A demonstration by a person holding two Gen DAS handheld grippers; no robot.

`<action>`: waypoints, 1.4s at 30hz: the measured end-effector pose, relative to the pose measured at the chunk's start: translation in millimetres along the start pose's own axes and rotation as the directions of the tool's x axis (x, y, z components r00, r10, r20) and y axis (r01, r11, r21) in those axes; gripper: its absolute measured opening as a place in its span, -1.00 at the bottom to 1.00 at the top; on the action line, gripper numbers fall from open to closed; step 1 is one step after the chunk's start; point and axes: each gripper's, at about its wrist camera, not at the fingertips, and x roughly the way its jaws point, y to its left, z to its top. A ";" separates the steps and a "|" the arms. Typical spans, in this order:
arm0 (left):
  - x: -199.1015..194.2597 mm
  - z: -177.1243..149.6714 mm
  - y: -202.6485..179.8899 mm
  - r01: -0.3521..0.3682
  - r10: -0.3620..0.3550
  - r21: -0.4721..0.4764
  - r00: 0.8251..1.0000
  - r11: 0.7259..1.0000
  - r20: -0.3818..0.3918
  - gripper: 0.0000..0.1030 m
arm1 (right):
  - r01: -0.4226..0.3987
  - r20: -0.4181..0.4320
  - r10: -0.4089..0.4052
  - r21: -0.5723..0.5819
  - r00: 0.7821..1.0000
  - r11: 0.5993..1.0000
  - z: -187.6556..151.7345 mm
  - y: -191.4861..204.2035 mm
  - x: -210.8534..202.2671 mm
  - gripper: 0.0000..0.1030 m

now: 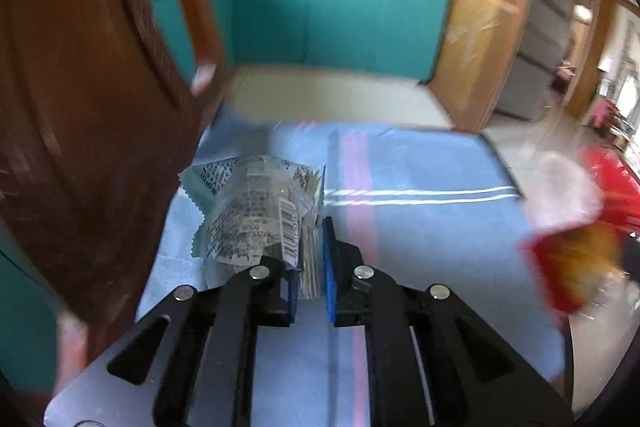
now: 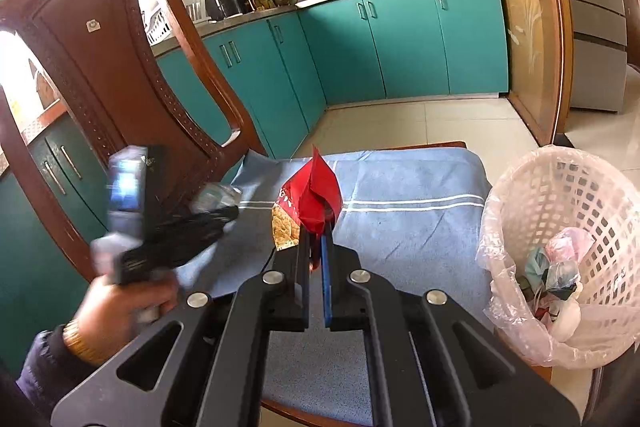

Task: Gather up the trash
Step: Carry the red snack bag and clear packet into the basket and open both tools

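My left gripper (image 1: 312, 247) is shut on a crumpled clear wrapper (image 1: 252, 211) with printed text and a barcode, held above the blue cloth (image 1: 420, 227). The left gripper also shows blurred in the right wrist view (image 2: 224, 215). My right gripper (image 2: 318, 227) is shut on a red snack bag (image 2: 312, 199) and holds it above the cloth (image 2: 400, 227). The red bag shows blurred at the right of the left wrist view (image 1: 572, 263). A pink mesh trash basket (image 2: 560, 187) lined with plastic stands to the right, with several bits of trash inside.
A dark wooden chair back (image 2: 120, 87) rises at the left, close to the left gripper. Teal kitchen cabinets (image 2: 380, 39) and a tiled floor (image 2: 420, 123) lie beyond. A wooden door frame (image 2: 540, 27) stands at the right.
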 end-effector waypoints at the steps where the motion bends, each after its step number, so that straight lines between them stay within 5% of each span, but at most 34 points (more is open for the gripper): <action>1: -20.5 -3.1 -6.9 0.017 -0.018 0.014 0.999 1.000 0.036 -0.78 | 0.000 0.002 0.000 -0.001 1.000 1.000 -1.1 1.1 -0.7 -0.89; 5: -65.0 -30.0 -26.4 0.059 -0.063 0.052 0.995 0.997 0.081 -0.77 | 0.006 0.008 -0.006 -0.024 1.000 1.000 -7.6 4.6 -10.8 -0.89; 11: -76.7 -64.2 -37.7 0.073 -0.077 0.095 0.997 0.993 0.033 -0.77 | 0.024 -0.023 -0.025 -0.035 0.999 0.999 -28.8 6.2 -16.3 -0.89; 28: -68.8 -55.8 -35.9 0.076 -0.077 0.073 0.997 0.994 0.019 -0.76 | 0.046 -0.026 -0.047 -0.035 0.999 0.998 -27.7 5.4 -13.2 -0.89; 32: -67.2 -56.6 -39.8 0.087 -0.089 0.082 0.996 0.993 0.018 -0.76 | 0.132 0.080 -0.135 0.047 0.988 0.990 -11.0 -27.4 -36.7 -0.89; 35: -64.0 -59.0 -46.9 0.103 -0.105 0.099 0.994 0.990 0.015 -0.75 | 0.242 0.149 -0.277 0.221 0.949 0.945 0.2 -87.9 -58.9 -0.87; 36: -63.6 -59.7 -50.3 0.111 -0.113 0.108 0.994 0.988 0.013 -0.75 | 0.259 0.137 -0.301 0.261 0.944 0.930 -0.4 -102.3 -60.0 -0.83; 38: -59.9 -60.2 -60.5 0.130 -0.132 0.134 0.991 0.982 0.006 -0.75 | 0.278 0.065 -0.319 0.351 0.945 0.894 -4.2 -136.6 -57.8 -0.16; 39: -57.8 -60.2 -66.6 0.140 -0.142 0.145 0.990 0.979 0.001 -0.75 | 0.280 0.056 -0.326 0.386 0.944 0.879 -6.5 -145.7 -60.3 0.01; 42: -54.5 -58.6 -89.7 0.185 -0.186 0.180 0.983 0.966 -0.012 -0.75 | 0.267 0.130 -0.371 0.485 0.920 0.833 -11.6 -159.1 -85.4 0.55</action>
